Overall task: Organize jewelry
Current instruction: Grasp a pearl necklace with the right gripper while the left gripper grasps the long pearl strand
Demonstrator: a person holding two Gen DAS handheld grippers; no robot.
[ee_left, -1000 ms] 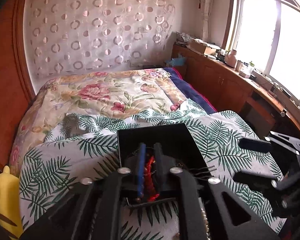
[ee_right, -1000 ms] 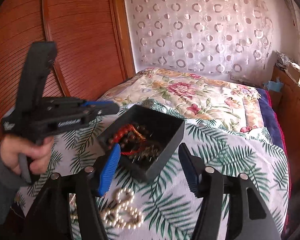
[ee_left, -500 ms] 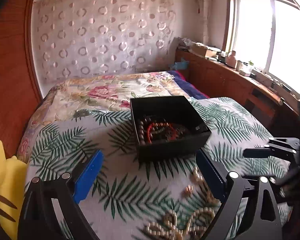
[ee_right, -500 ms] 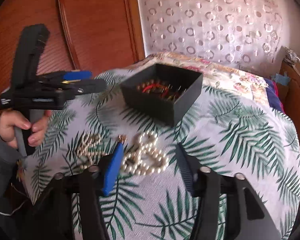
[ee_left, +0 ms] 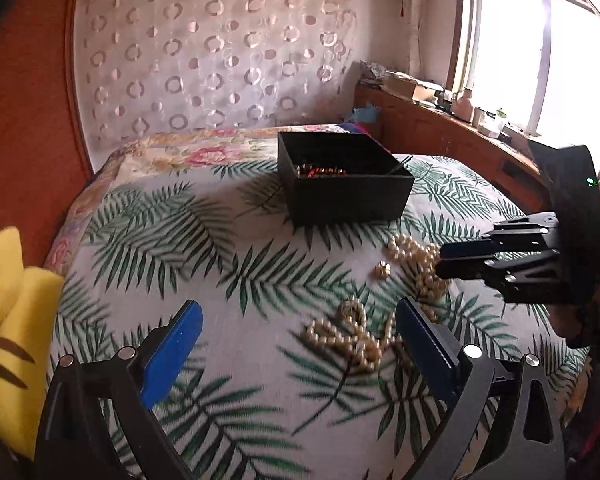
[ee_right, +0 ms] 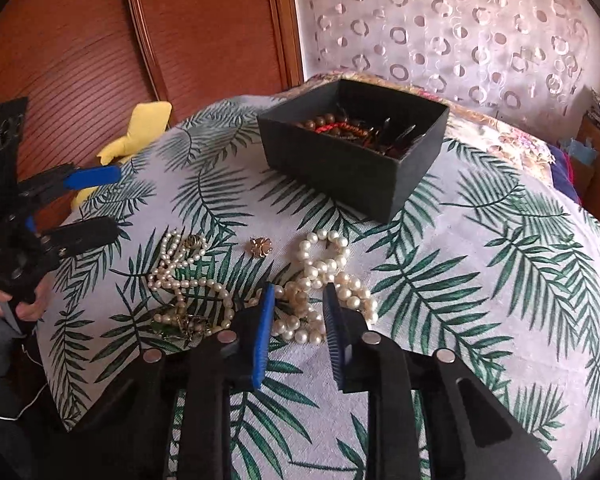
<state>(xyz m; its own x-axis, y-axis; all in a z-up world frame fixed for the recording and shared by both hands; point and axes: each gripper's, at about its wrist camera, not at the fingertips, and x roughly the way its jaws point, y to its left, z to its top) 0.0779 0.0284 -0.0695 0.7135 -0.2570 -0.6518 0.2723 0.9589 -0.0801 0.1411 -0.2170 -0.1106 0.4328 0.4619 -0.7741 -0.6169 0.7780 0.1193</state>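
Now my right gripper (ee_right: 298, 300) hangs low over the big round pearls (ee_right: 324, 276), its blue ribbed pads partly apart with the strand lying between and just beyond them; nothing is pinched. My left gripper (ee_left: 296, 322) is spread wide over the leaf-print cloth (ee_left: 180, 240), empty, with the finer pearl strand (ee_left: 354, 334) just inside its right pad. From the right camera that thin strand (ee_right: 180, 264) loops loosely at left, running into a tangle of gold and green bits nearer me. A small gold flower-shaped charm (ee_right: 260, 246) sits alone between the two pearl heaps. Farther off stands the black box (ee_right: 352, 160), matte and square-walled, holding brown wooden beads, a red cord and dark clips. The cloth is soft and domed over the bed, with a floral quilt (ee_left: 168, 156) beyond it. A yellow plush (ee_right: 140, 132) lies at the far left edge, against ribbed reddish wood (ee_right: 80, 48). A curtain of pale rings (ee_left: 220, 60) hangs behind.
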